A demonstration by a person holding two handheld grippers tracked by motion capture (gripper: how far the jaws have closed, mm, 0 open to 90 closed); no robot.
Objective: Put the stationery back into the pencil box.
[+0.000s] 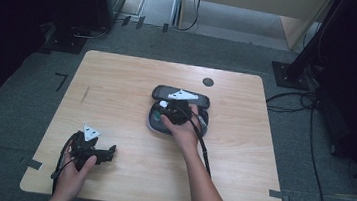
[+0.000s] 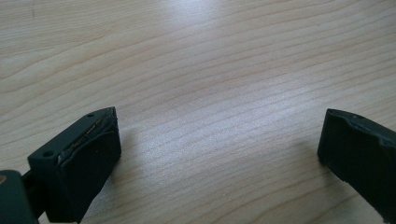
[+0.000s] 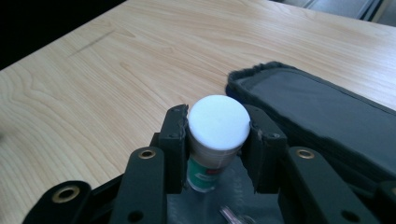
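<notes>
A dark zip case (image 1: 181, 97) lies open on the middle of the wooden table (image 1: 119, 74), its lid (image 3: 322, 112) folded back. My right gripper (image 1: 165, 108) is over the case's tray and is shut on a small tube with a white cap (image 3: 218, 122) and a green and red label, held upright between the jaws. My left gripper (image 1: 103, 154) rests near the table's front left corner, held in the person's hand. Its jaws stand wide apart over bare wood (image 2: 219, 116), nothing between them.
A round dark grommet (image 1: 208, 82) sits in the tabletop behind the case. Cables (image 1: 309, 124) trail over the grey carpet to the right, and black stand bases (image 1: 290, 74) flank the table's far side. Small items lie in the case tray (image 3: 233, 215), blurred.
</notes>
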